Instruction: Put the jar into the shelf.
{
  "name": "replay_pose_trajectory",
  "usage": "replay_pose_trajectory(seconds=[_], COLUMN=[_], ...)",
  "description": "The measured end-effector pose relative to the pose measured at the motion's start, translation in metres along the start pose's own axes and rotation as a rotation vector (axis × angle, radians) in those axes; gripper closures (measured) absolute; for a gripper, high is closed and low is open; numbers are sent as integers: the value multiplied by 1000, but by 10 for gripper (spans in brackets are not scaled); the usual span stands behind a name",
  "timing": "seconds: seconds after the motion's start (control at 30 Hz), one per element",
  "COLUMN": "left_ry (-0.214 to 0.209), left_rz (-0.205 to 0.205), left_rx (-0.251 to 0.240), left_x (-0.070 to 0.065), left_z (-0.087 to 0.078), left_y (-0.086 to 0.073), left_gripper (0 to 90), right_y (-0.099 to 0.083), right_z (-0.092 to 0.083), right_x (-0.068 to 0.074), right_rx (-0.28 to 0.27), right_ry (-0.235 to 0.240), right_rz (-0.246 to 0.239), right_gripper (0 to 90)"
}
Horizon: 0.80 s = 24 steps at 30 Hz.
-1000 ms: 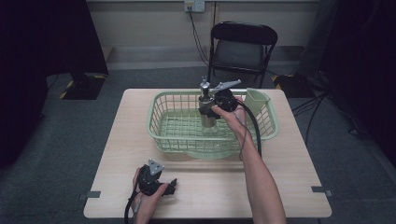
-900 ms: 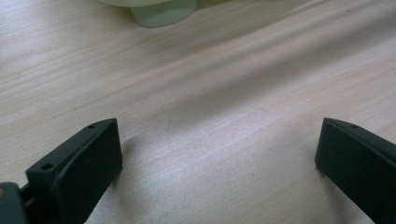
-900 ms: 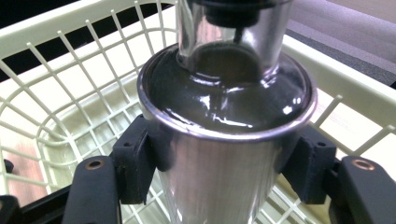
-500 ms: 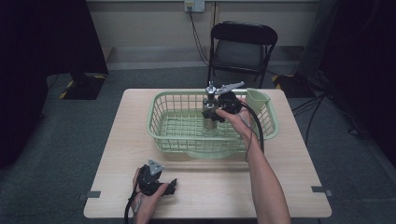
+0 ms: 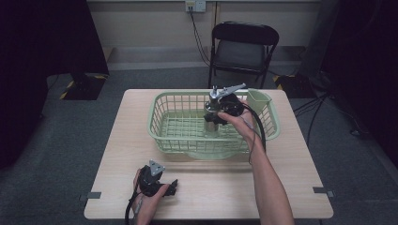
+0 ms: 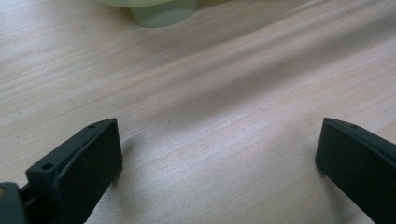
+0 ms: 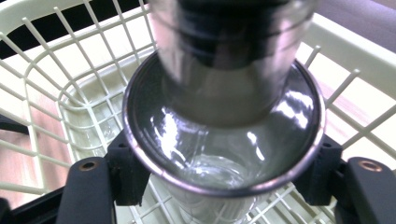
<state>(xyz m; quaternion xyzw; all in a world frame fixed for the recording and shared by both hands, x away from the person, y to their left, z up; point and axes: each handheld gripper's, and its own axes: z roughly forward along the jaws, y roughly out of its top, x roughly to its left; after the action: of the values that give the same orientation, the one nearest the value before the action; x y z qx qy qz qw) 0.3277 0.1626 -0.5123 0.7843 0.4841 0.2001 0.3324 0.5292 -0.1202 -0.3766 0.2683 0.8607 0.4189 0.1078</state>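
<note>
A shiny steel cup (image 7: 224, 154) sits between the jaws of my right gripper (image 7: 223, 170), inside the pale green mesh basket (image 5: 162, 119). The black pads still lie against the cup's sides, though the jaws have just been opening. A blurred shiny cylinder (image 7: 229, 51) close to the camera overlaps the cup's top. From above, my right gripper (image 5: 212, 123) points down into the basket's right half, the hand around it. My left gripper (image 5: 172, 186) rests on the table near the front left edge. Its jaws (image 6: 219, 154) stand wide open over bare wood.
The basket stands mid-table on the wooden table (image 5: 291, 178), with a small green side pocket (image 5: 259, 101) at its far right corner. The basket's foot (image 6: 163, 11) lies ahead of my left gripper. A black folding chair (image 5: 244, 44) stands behind the table.
My right gripper with the cup has shifted slightly to the right and lower inside the basket. The left hand has stayed in place.
</note>
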Motion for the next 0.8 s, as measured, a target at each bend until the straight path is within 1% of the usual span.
replay_pose_trajectory(seconds=[0.03,0.1,0.2,0.27,0.37,0.4,0.5,0.57,0.67,0.8], left_ry=[0,0,0,0,0,0,0,0,0,0], left_rz=[0,-1,-2,-2,-2,-1,-2,-2,-2,-2], left_rx=[0,0,0,-1,0,0,0,0,0,0], left_x=[0,0,0,0,0,0,0,0,0,0], left_z=[0,0,0,0,0,0,0,0,0,0], left_y=[0,0,0,0,0,0,0,0,0,0], left_gripper=[3,3,3,3,3,3,3,3,3,3], right_y=[1,1,1,2,3,3,5,7,11,19], right_z=[0,0,0,-1,-2,-3,-7,-11,-18,-30], right_x=[1,1,2,2,2,2,2,2,3,8], right_rx=[-3,-7,-12,-27,-41,-44,-78,-89,-104,-135], right_ry=[-11,-10,-24,-32,-51,-63,-76,-105,-128,-150], right_rz=[-5,-6,-8,-6,-3,-1,14,13,17,17], right_gripper=[308,282,189,153,62,54,31,13,10,9])
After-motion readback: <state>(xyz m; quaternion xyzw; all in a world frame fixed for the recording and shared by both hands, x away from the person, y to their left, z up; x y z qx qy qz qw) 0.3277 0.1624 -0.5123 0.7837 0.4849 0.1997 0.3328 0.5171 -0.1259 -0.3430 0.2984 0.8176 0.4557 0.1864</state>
